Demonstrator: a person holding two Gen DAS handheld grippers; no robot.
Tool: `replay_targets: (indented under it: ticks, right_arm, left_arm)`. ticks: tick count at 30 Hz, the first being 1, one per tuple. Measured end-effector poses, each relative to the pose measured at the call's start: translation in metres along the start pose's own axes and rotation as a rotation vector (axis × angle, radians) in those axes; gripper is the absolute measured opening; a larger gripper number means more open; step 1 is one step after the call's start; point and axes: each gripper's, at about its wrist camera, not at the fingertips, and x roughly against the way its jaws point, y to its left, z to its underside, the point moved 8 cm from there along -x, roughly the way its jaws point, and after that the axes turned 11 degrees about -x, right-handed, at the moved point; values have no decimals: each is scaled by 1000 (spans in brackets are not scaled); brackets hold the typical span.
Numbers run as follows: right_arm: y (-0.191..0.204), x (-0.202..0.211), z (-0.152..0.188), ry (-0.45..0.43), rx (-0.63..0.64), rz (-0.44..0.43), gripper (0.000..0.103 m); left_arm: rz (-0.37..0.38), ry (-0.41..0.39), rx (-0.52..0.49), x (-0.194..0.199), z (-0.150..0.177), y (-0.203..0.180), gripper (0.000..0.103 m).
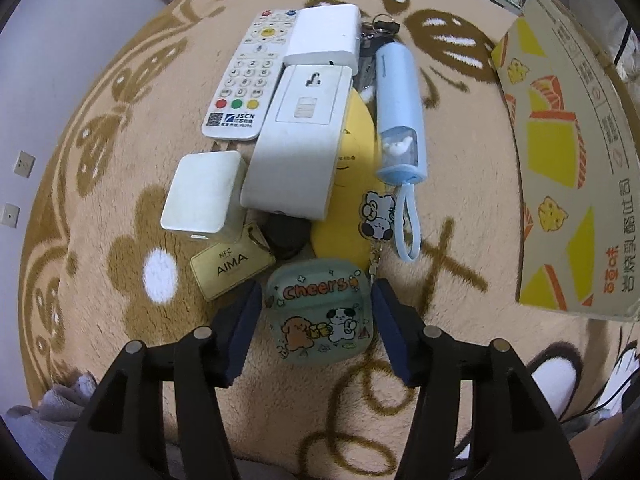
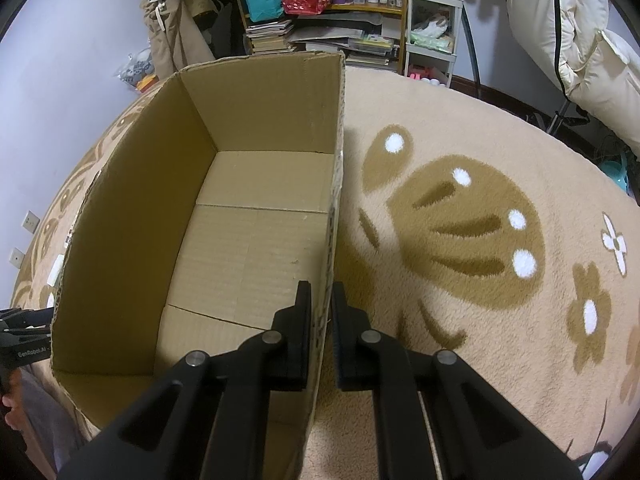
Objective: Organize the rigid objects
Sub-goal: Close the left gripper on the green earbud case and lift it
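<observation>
A pile of small rigid items lies on the carpet in the left wrist view: a white remote [image 1: 244, 76], a white box [image 1: 324, 36], a long white device [image 1: 296, 136], a white charger [image 1: 204, 196], a blue power bank [image 1: 400, 112] and a gold AIMA tag [image 1: 230, 270]. Nearest is a green "Cheers" earbud case [image 1: 320, 316] with a cartoon charm [image 1: 376, 214]. My left gripper [image 1: 316, 292] is open, one finger on each side of the case. My right gripper [image 2: 321, 286] is shut on the right wall of an open, empty cardboard box [image 2: 132, 220].
The box's printed outer side [image 1: 568, 160] stands right of the pile. A yellow disc [image 1: 352, 140], black fob [image 1: 286, 234] and keys [image 1: 382, 24] lie among the items. Beige patterned carpet [image 2: 460, 220] spreads right of the box. Shelves [image 2: 340, 12] and a cart [image 2: 432, 32] line the far wall.
</observation>
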Motion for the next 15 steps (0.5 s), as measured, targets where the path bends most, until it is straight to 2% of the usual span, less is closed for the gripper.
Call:
replay_targets:
  ticks: [2,6,11,15]
  right_arm:
    - [0,0,0,0,1,0,10]
    - [0,0,1,-1,6,4,10]
    - [1,0,2,0,9,5,9]
    - [0,2,2,5,22,17,8]
  left_arm:
    - [9,14,0,-3,2,-4,57]
    - [-49,78,-2,-22,4,-1,55]
    - [-72,35,-4,-16,1,-3,54]
    - [-127,-20,-6,-3,-6,1,54]
